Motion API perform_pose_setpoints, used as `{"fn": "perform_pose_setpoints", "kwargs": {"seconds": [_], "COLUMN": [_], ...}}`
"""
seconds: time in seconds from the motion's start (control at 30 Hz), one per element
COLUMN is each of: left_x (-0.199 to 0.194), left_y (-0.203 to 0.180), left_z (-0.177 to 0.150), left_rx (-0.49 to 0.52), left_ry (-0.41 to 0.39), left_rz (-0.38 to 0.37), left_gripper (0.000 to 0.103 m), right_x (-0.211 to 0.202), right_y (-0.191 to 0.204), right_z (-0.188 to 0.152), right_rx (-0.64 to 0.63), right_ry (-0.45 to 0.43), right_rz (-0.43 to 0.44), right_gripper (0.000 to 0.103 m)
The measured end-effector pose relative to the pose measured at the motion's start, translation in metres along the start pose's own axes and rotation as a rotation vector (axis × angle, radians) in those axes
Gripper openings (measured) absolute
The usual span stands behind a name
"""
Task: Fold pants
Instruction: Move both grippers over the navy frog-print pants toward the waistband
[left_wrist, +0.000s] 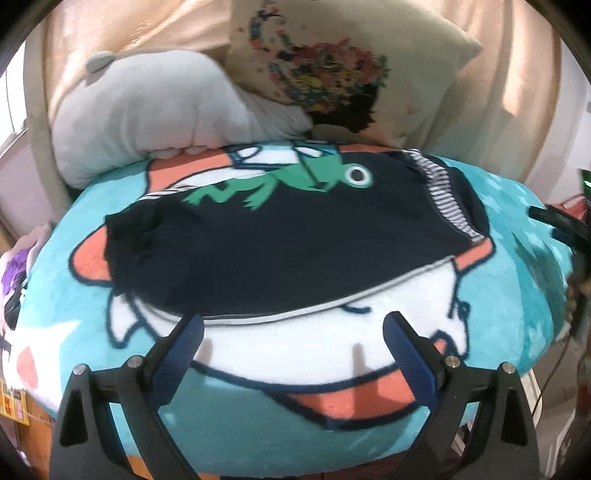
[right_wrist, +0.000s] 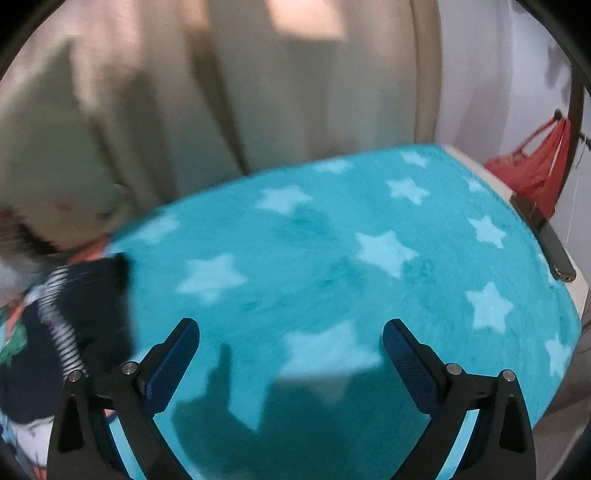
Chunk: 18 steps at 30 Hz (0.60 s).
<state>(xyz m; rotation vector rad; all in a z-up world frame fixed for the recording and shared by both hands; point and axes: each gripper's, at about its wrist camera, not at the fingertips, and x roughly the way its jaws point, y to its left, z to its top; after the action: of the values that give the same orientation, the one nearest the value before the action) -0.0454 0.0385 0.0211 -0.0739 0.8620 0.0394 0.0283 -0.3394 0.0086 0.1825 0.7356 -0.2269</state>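
Navy pants (left_wrist: 295, 240) lie folded on the teal star-patterned blanket (right_wrist: 332, 258).

Left gripper (left_wrist: 293, 326) frame: I see two matte black arms, each broad at the base and narrowing toward its tip.
Left gripper pads (left_wrist: 404, 354): dark blue, finely ribbed, set on the inner faces of the black arms.
Left gripper hardware: I count four round silver screw heads, two per arm, just behind the pads.
Right gripper (right_wrist: 291, 334) frame: the same matte black arms, with a triangular cut-out in each outer plate.
Right gripper pads (right_wrist: 406, 360): dark blue, ribbed.
Right gripper hardware: I count four silver screw heads behind the pads.
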Motion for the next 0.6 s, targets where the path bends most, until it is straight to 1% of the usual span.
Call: {"fn": "perform_pose_setpoints", "kwargs": {"seconds": [0.03,0.1,0.13,0.17,0.2,0.23,0.3,0.33,0.4,0.47,0.5,0.53,0.6], "left_x": [-0.001,0.0,-0.001,-0.001,-0.001,-0.001,0.0,0.0,0.0,-0.001,-0.001,0.0,0.0], "left_y": [0.002,0.004,0.005,0.005,0.005,0.006,0.007,0.006,0.006,0.008,0.011,0.012,0.013], "left_z": [-0.001,0.002,0.001,0.001,0.001,0.0,-0.001,-0.001,-0.001,-0.001,0.0,0.0,0.0], "left_rx": [0.002,-0.002,-0.005,-0.011,-0.011,-0.006,0.0,-0.001,-0.002,-0.013,-0.018,-0.022,-0.028], "left_ry": [-0.003,-0.006,-0.009,-0.01,-0.012,-0.013,-0.01,-0.008,-0.008,-0.014,-0.016,-0.016,-0.017], "left_rz": [0.001,0.01,0.013,0.021,0.027,0.029,0.038,0.039,0.041,0.045,0.044,0.042,0.039], "left_gripper": [0.097,0.097,0.097,0.097,0.097,0.097,0.097,0.097,0.097,0.097,0.097,0.097,0.097], "right_x": [-0.016,-0.047,-0.065,-0.077,-0.086,-0.09,-0.092,-0.093,-0.1,-0.113,-0.119,-0.121,-0.118], "right_y": [0.01,0.024,0.03,0.037,0.043,0.053,0.063,0.071,0.086,0.097,0.1,0.104,0.109], "right_z": [-0.007,-0.02,-0.029,-0.036,-0.043,-0.05,-0.058,-0.062,-0.066,-0.068,-0.07,-0.071,-0.071], "right_rx": [-0.02,-0.043,-0.053,-0.068,-0.086,-0.101,-0.085,-0.084,-0.11,-0.126,-0.131,-0.141,-0.154], "right_ry": [-0.05,-0.193,-0.282,-0.336,-0.354,-0.341,-0.332,-0.336,-0.357,-0.422,-0.441,-0.443,-0.4], "right_rz": [0.006,0.037,0.06,0.084,0.119,0.175,0.212,0.221,0.195,0.166,0.166,0.185,0.247], "right_gripper": [0.101,0.101,0.102,0.102,0.102,0.102,0.102,0.102,0.102,0.102,0.102,0.102,0.102]}}
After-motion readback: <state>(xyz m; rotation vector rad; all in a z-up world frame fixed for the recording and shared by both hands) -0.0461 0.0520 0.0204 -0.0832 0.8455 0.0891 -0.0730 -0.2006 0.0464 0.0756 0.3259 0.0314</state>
